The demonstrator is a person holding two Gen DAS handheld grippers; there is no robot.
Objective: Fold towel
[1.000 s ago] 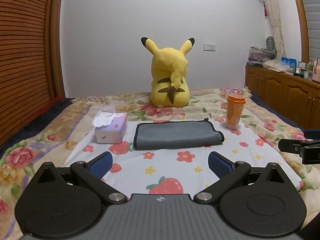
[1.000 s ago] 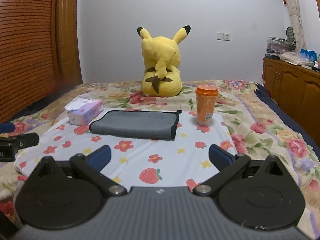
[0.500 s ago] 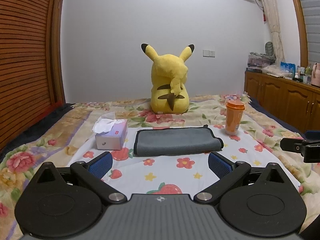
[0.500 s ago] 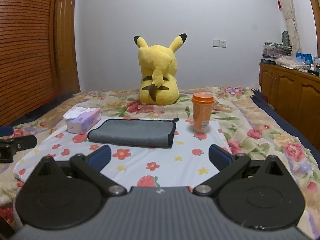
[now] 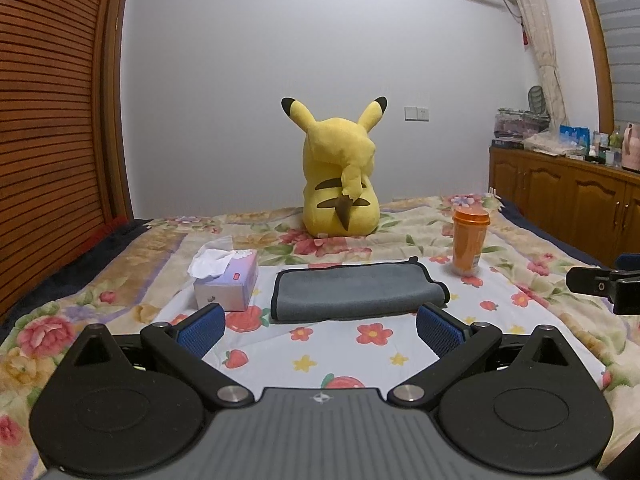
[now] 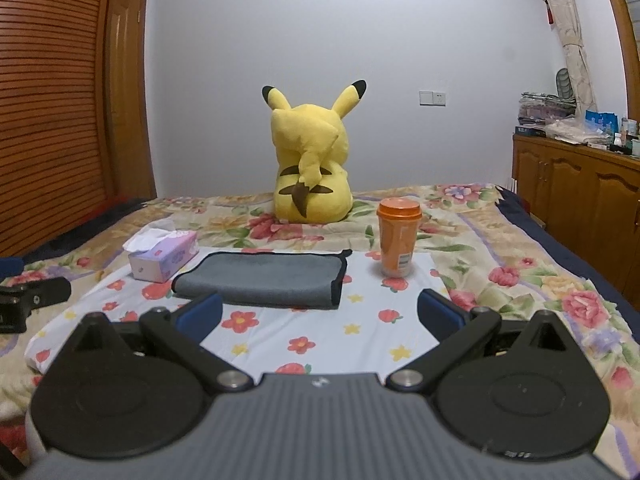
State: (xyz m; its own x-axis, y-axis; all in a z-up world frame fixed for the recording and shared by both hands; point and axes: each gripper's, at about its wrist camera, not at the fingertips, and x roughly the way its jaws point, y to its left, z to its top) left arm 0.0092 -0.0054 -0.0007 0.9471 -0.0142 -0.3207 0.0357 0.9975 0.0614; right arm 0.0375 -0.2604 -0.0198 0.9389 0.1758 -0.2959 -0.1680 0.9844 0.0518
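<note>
Left wrist view: left gripper (image 5: 320, 326) jaws spread wide, blue pads (image 5: 200, 322) apart, nothing between them. Held off the bed, not touching the cloth.

Right wrist view: right gripper (image 6: 320, 314) likewise spread wide and empty, blue pads (image 6: 440, 312) clear of everything.

Grey towel (image 5: 354, 290) lies flat on the flowered white sheet (image 5: 340, 354), straight ahead of both grippers and beyond the fingertips. It looks folded over already, black-edged, fold bulge along the near side. Long axis runs left to right across both views. In the left view it sits roughly centred between the pads; in the right view (image 6: 264, 278) it sits left of centre, its right end with the black trim nearest that gripper's midline. Which gripper is nearer I cannot tell; both appear about equally far back.

Tissue box (image 5: 226, 280) just beside the towel's left end; orange cup (image 5: 470, 240) near its right far corner, apart from it. Yellow Pikachu plush (image 5: 340, 184) well behind, back turned.

Against a second ago: both cameras have tilted up and drawn lower, more wall showing, towel lower in frame. Jaws unchanged, towel unmoved.

Judgement: task likely finished or awaiting another fold; the next grasp would take the short ends.
</note>
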